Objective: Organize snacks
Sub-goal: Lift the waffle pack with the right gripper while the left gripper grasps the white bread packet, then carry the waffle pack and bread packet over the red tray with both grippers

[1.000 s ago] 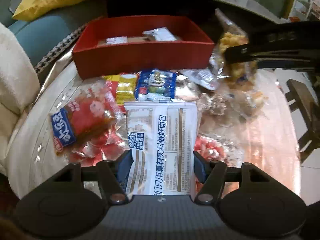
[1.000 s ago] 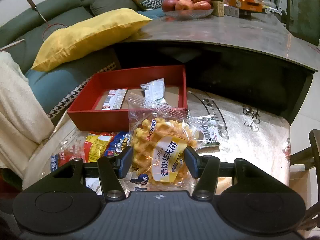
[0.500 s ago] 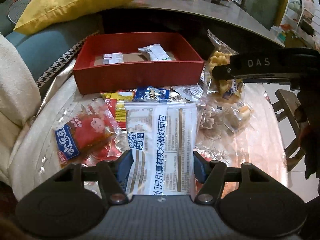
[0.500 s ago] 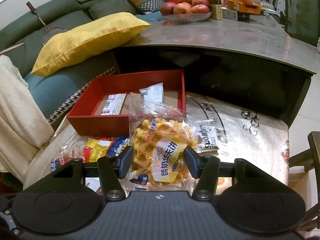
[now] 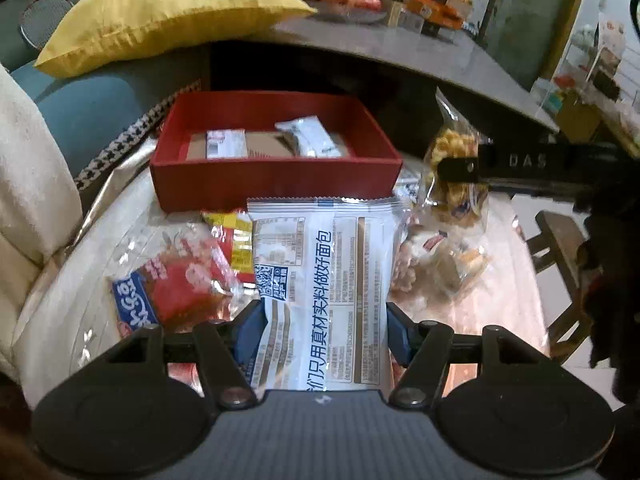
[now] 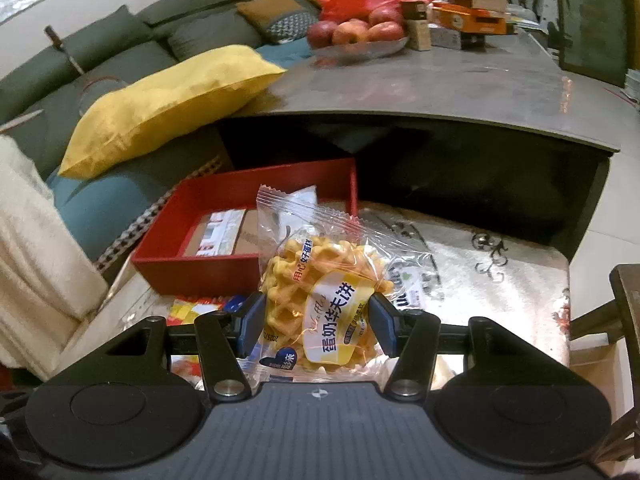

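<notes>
While both packets hang clear of the table for carrying, I list: left gripper (image 5: 326,330), clamped on a white printed bread packet (image 5: 324,280); open red cardboard box (image 5: 276,184) beyond, two packets inside; right gripper (image 6: 316,324), pinching a clear-wrapped yellow waffle packet (image 6: 324,292) near that box.

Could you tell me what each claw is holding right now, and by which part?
The left claw grips the white bread packet by its lower side edges; the right claw grips the waffle packet across its lower sides.
</notes>
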`<move>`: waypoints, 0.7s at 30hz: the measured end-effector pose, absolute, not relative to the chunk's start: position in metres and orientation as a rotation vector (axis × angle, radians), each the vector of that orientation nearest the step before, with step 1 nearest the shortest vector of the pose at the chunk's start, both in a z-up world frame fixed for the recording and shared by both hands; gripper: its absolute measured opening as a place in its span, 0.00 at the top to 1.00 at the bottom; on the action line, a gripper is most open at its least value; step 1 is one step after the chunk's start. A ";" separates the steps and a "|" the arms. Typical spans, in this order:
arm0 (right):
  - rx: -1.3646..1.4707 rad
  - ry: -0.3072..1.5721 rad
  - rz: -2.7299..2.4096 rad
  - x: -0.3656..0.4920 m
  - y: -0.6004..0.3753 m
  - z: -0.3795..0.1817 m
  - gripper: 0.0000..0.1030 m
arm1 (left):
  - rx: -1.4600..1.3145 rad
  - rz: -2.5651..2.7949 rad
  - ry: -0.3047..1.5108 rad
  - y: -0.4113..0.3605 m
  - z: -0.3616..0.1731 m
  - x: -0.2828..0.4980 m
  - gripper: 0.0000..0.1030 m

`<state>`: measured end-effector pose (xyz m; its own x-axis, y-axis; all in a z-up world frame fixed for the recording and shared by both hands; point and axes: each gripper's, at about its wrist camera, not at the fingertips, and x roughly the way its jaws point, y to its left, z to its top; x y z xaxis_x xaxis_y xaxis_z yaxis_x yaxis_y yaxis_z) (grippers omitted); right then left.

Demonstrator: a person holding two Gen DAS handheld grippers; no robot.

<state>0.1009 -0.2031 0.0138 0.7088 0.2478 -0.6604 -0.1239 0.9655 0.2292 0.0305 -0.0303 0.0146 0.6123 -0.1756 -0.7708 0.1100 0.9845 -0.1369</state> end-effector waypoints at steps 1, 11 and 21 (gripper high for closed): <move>0.181 0.756 0.203 0.102 -0.206 0.014 0.39 | -0.083 -0.170 0.891 -0.029 0.017 0.031 0.45; 0.197 0.735 0.174 0.111 -0.210 0.018 0.39 | -0.090 -0.150 0.803 -0.022 0.032 0.058 0.45; 0.163 0.733 0.158 0.140 -0.195 0.018 0.39 | -0.081 -0.110 0.749 -0.014 0.031 0.118 0.45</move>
